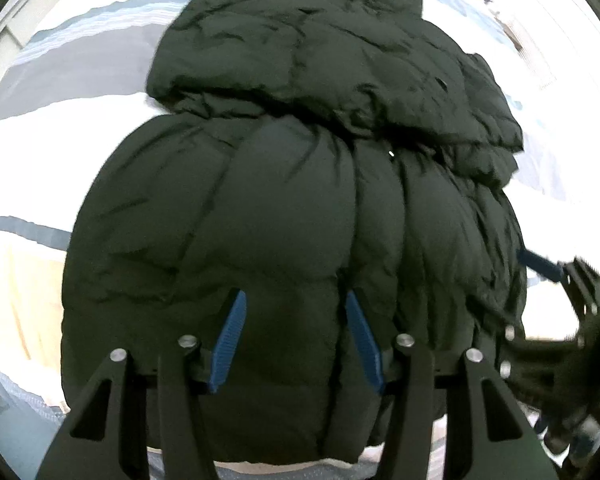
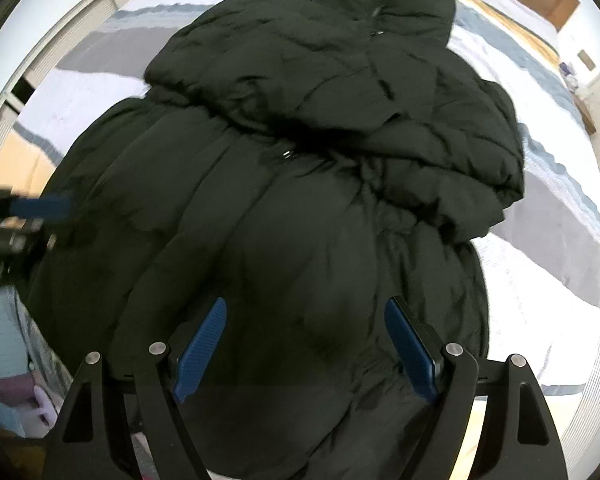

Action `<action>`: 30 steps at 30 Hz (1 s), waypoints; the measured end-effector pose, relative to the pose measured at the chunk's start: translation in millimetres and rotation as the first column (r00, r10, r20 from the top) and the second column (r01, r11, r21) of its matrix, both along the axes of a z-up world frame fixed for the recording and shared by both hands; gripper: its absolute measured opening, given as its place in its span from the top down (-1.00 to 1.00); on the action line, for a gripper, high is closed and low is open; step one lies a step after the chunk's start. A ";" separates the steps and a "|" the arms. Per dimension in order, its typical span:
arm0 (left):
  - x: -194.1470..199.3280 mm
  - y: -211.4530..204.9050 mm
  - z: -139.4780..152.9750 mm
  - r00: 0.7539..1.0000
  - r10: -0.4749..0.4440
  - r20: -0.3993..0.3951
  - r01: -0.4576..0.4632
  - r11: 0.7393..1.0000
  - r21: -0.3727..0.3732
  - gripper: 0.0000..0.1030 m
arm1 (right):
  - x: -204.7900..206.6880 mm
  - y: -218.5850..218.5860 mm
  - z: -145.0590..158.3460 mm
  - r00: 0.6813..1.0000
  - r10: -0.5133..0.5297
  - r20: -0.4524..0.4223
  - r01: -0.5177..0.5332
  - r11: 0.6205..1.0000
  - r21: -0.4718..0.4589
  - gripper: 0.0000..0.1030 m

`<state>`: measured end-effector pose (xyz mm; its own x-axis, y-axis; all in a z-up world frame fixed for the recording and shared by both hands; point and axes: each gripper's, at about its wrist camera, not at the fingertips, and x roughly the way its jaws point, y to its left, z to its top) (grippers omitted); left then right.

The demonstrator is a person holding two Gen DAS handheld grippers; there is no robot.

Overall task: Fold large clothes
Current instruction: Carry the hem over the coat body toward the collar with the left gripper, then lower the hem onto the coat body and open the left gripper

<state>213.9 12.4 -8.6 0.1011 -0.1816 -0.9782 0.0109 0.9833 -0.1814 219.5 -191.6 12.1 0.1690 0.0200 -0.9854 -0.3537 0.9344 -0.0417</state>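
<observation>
Dark green quilted puffer jacket (image 1: 292,208) lay lengthwise, collar away; left gripper (image 1: 296,300) and right gripper (image 2: 304,312) hovered, jaws apart, empty.

The left hand-held gripper (image 1: 294,336) points steeply down, its two blue pads (image 1: 229,342) standing apart with a clear gap between them and pressing on nothing. The right hand-held gripper (image 2: 304,344) points straight down, its blue pads (image 2: 410,350) spread wider, also free. Each shows blurred at the edge of the other's view: the right at the left wrist's right edge (image 1: 540,268), the left at the right wrist's left edge (image 2: 40,206).
</observation>
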 end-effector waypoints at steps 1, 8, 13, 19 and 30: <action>1.6 0.7 -0.4 1.000 0.008 0.001 -0.008 1.000 0.001 0.01 | -2.0 1.5 -0.1 1.000 0.004 -0.007 -0.004 1.000 -0.002 -0.57; 4.5 1.0 -3.8 0.999 0.034 -0.001 -0.034 0.999 -0.004 0.01 | -14.0 2.2 -4.2 0.998 0.019 -0.053 -0.022 0.997 -0.068 -0.57; 4.6 -3.1 -6.6 0.999 0.032 -0.004 -0.032 0.999 -0.017 0.01 | -17.4 -10.7 -3.4 0.998 0.009 -0.062 -0.017 0.992 -0.128 -0.57; 7.6 -7.4 -8.0 1.000 0.024 0.001 -0.024 0.999 -0.021 0.01 | -18.2 -33.2 1.3 0.998 -0.029 -0.060 0.018 0.984 -0.177 -0.57; 11.5 -16.0 -11.8 1.000 0.017 0.000 -0.017 0.999 -0.027 0.01 | -29.1 -68.7 0.3 0.992 -0.059 -0.114 0.026 0.962 -0.270 -0.56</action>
